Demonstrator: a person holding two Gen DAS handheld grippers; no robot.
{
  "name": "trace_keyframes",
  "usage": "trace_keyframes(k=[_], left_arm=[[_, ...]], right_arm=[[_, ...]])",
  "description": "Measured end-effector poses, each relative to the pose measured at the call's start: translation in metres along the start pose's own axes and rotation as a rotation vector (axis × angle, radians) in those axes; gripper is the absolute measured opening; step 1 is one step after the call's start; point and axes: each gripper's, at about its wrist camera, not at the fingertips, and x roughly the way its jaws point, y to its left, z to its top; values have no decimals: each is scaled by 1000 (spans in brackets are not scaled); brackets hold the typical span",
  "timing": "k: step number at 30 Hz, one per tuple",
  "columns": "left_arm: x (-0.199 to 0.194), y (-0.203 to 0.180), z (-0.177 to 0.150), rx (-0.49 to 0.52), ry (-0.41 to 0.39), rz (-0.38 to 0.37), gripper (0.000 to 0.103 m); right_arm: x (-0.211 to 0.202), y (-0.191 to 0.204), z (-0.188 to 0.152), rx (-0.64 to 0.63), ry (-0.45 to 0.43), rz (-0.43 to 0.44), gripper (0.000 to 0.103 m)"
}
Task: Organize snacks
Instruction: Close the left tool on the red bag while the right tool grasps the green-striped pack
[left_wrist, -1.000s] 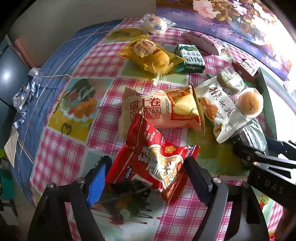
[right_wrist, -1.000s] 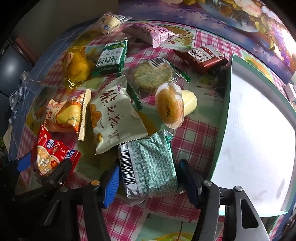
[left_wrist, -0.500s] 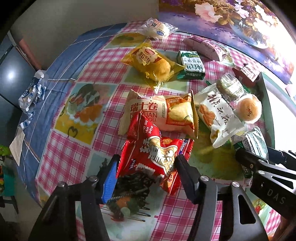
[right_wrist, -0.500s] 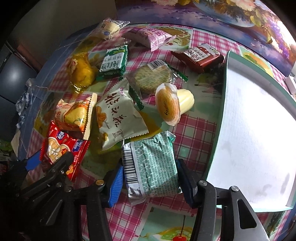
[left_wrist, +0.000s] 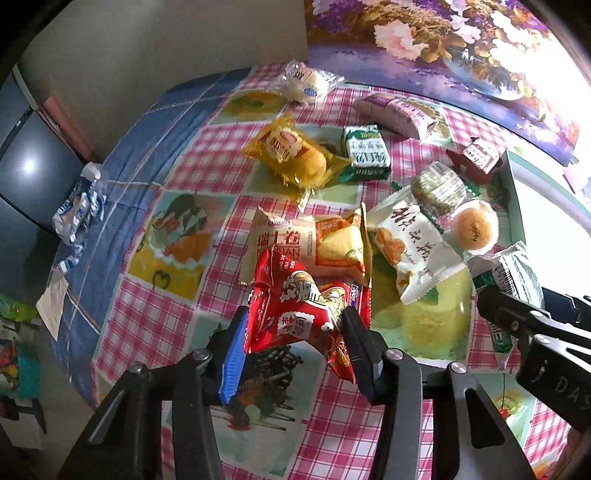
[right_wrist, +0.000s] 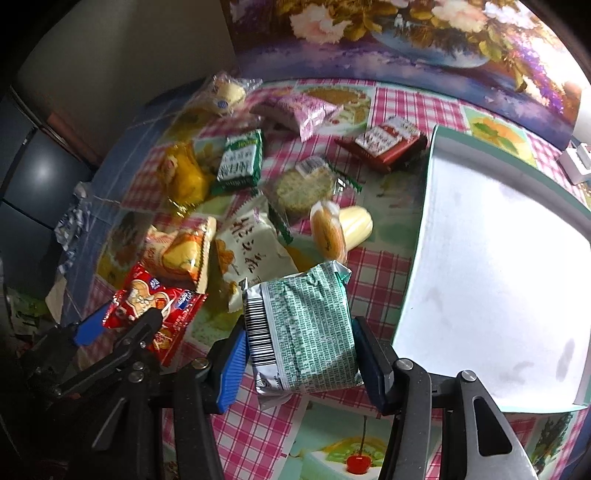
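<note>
1. Starting at the far left edge of the checkered tablecloth (left_wrist: 155, 314), there's a crumpled blue-and-white wrapper (left_wrist: 79, 206) sitting on the blue border, well apart from everything else.
2. Left gripper (left_wrist: 295, 332) is pinching the red snack packet (left_wrist: 299, 314). Both pads are pressed into its sides and the bag is scrunched up between them, lifted a bit off the cloth as far as I can tell.
3. Just behind it lies the beige swiss-roll bag (left_wrist: 310, 247), with the red packet's top edge overlapping it. Further back is a yellow cake in a clear wrapper (left_wrist: 291, 155), and a small white bun pack (left_wrist: 306, 83) near the wall.
4. Middle of the pile: a green-and-white packet (left_wrist: 365, 153) touching the yellow cake wrapper, a pink packet (left_wrist: 399, 114) behind that, and a white pastry bag (left_wrist: 410, 247) with a round green-flecked biscuit (left_wrist: 437, 188) at its top corner.
5. Right of those, a round orange-lidded pudding cup (right_wrist: 328, 232) is tipped on its side, and a dark red chocolate packet (right_wrist: 384, 142) lies near the tray corner.
6. Right gripper (right_wrist: 299, 354) is clamped on a green-printed silver packet (right_wrist: 303, 332), barcode end toward the left pad.
7. Far right is the big white tray (right_wrist: 498, 266) with a teal rim, just beside the green packet.
</note>
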Motion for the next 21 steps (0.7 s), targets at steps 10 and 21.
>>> trace_keyframes(k=[10, 21], left_arm=[[-45, -15, 15, 51, -97, 3, 51], [-91, -65, 46, 128, -183, -14, 51]], right_arm=[[-38, -17, 0, 47, -86, 33, 57], [-67, -58, 4, 157, -151, -17, 57]])
